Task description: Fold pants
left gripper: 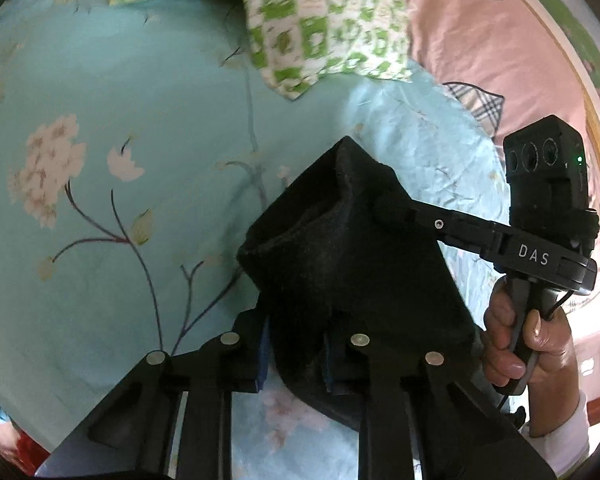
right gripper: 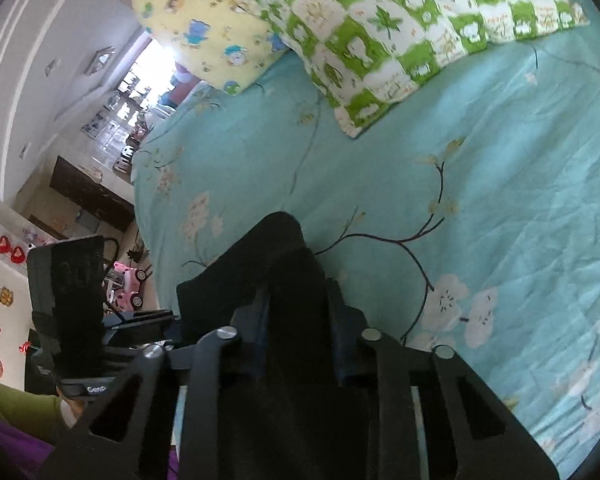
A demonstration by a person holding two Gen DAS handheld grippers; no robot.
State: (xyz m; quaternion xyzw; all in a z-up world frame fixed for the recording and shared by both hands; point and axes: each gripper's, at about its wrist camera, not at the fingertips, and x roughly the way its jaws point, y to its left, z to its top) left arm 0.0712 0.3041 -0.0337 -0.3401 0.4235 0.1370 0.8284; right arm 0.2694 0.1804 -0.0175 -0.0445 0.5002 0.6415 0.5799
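Nearest, the left hand-held gripper [left gripper: 296, 356] pinches the black pants [left gripper: 340, 240], and the right hand-held gripper [right gripper: 300, 340] pinches them too — the cloth is held up above the bed [left gripper: 100, 100]. To fold well, both should likely stay level, edges matched. No containers show — only pillows [right gripper: 380, 40] beyond.

Pants [left gripper: 352, 248] lower part cut off by btm edge, both views.

Black pants [left gripper: 352, 248] bunched and lifted

Dark, fuzzy fabric hangs bunched above the turquoise floral bedsheet [left gripper: 100, 100], well short of the green checkered pillow [left gripper: 324, 20].
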